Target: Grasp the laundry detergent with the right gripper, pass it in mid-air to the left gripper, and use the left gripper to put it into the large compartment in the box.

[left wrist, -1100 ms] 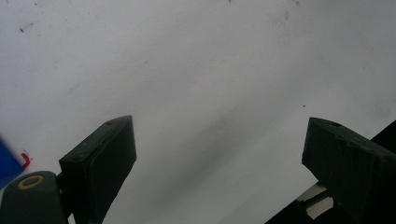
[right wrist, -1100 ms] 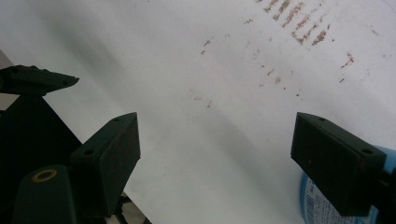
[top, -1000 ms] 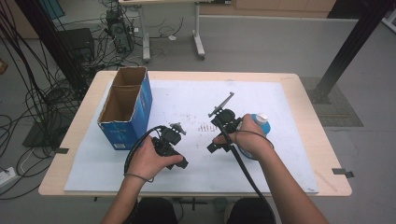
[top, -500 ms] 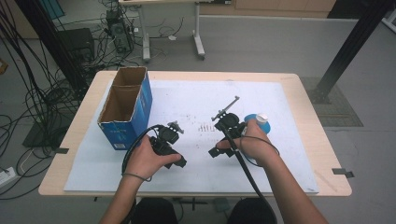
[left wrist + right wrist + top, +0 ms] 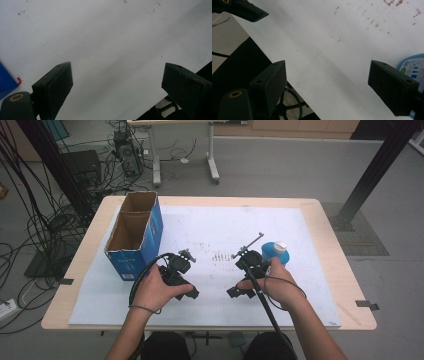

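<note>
The left tongs are seen spread apart with nothing between the jaws, held low over the white sheet that covers the light wooden surface. The right tongs are likewise released, with only bare sheet between the jaws. The round blue plastic bottle with a white cap is found lying on the sheet just beside the right hand. An open blue cardboard box is placed near the left hand.
</note>
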Tool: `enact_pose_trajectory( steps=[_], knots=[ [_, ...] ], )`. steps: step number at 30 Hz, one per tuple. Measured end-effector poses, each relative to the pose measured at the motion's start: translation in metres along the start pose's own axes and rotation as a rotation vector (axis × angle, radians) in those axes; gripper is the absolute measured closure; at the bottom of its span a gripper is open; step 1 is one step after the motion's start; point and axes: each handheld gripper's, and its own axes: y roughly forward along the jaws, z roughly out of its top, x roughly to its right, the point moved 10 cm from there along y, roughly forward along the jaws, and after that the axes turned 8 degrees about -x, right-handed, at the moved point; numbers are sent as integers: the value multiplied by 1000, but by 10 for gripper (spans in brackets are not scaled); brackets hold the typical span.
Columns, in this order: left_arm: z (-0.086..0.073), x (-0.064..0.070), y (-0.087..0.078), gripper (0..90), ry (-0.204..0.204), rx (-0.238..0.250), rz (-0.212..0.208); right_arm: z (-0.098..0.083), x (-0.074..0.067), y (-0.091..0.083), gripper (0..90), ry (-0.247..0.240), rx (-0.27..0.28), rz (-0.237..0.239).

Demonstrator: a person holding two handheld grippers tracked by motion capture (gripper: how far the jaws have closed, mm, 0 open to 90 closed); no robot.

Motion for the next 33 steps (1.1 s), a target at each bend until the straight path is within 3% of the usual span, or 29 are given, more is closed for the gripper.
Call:
enact_pose_trajectory(
  steps=[13,33],
  knots=[
    [-1,2,-1,103,-6,7,-22,-31,1,8,152,18,-8,6],
    [-3,3,-5,103,-11,16,-24,-81,30,8,143,98,-16,-26]
  ],
)
